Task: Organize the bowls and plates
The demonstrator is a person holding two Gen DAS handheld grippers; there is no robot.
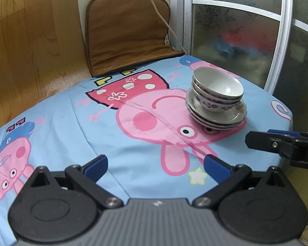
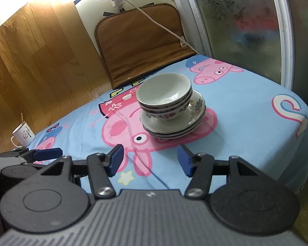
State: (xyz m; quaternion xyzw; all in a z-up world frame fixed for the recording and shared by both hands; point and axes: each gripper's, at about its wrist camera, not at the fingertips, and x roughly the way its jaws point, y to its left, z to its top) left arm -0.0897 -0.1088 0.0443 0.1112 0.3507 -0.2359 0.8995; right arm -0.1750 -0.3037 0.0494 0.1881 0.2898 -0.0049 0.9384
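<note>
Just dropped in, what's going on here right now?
Nothing is being held. The bowls sit nested on the stack of plates on the cartoon-print cloth. The left gripper and right gripper are both open and empty, short of the stack. A mug stands at the far left.

Behind the frosted door (image 1: 236, 41), red and blue shapes are only blurs. The lower bowls (image 2: 168, 110) nest mostly hidden under the top one. The mug (image 2: 23, 136) print is too small to read.
</note>
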